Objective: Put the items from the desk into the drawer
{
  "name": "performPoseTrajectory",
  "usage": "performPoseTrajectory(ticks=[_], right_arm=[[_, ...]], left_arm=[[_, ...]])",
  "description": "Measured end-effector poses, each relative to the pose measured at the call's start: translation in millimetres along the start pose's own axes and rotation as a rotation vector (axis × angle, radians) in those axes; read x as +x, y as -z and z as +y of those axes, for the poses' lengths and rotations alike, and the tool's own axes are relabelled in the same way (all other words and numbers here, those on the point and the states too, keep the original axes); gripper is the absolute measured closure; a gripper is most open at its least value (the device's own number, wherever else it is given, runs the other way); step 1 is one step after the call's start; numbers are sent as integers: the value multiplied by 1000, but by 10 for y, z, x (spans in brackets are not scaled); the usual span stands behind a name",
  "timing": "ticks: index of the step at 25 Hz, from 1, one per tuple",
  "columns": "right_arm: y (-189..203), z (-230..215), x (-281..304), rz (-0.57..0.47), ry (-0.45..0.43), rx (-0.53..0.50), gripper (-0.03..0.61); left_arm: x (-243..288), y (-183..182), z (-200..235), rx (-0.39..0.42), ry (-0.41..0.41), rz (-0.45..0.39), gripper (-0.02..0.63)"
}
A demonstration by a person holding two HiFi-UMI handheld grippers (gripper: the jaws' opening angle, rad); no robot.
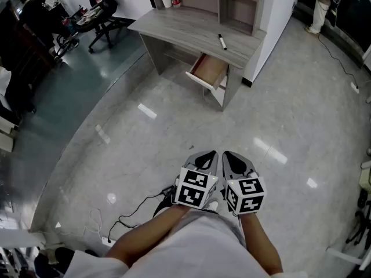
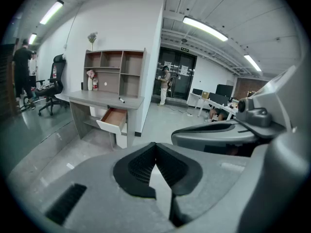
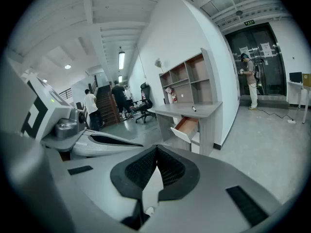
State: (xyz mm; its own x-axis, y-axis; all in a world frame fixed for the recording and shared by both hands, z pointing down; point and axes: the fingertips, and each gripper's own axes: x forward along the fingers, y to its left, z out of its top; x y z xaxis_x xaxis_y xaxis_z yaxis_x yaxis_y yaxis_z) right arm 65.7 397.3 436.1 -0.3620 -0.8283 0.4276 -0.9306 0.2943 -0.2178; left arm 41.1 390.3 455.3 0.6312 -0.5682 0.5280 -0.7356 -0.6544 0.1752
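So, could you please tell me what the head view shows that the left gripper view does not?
Only the head view shows the person's forearms and the black cable trailing across the floor. Only the left gripper view shows the ceiling lights and the sprig on top of the shelf unit. Both show the desk, its open drawer, the marker lying on the desk, and the left gripper, shut with nothing in it.
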Motion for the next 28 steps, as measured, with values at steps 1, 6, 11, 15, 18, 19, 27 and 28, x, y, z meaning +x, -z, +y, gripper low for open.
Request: performPoseTrajectory(ticks=[1,6,11,15,18,19,27,28], right_arm=[[-3,-12,-13,0,1,1,577],[-31,-69,-5,-1,-2,2,577],[-68,-111,200,9,6,6,577],[-157,-109,472,21,9,4,577],[-273,-90,740,35,18,0,577],[-321,-79,831,36,19,0,576],[-680,-30,1415,50,63,-2,576],[-711,-23,1477,50,71,0,575]], left_arm=[[-4,-8,-8,3,-1,0,611],[37,-14,-22,-2,4,23,611],[187,-72,128,-12,27,22,611],[314,-173,394,-29,44,25,611],[406,-289,670,-28,56,27,611],[432,-323,767,-25,60,31,611],[632,-607,1385,-7,121,54,610],[660,-643,1430,0,132,53,611]])
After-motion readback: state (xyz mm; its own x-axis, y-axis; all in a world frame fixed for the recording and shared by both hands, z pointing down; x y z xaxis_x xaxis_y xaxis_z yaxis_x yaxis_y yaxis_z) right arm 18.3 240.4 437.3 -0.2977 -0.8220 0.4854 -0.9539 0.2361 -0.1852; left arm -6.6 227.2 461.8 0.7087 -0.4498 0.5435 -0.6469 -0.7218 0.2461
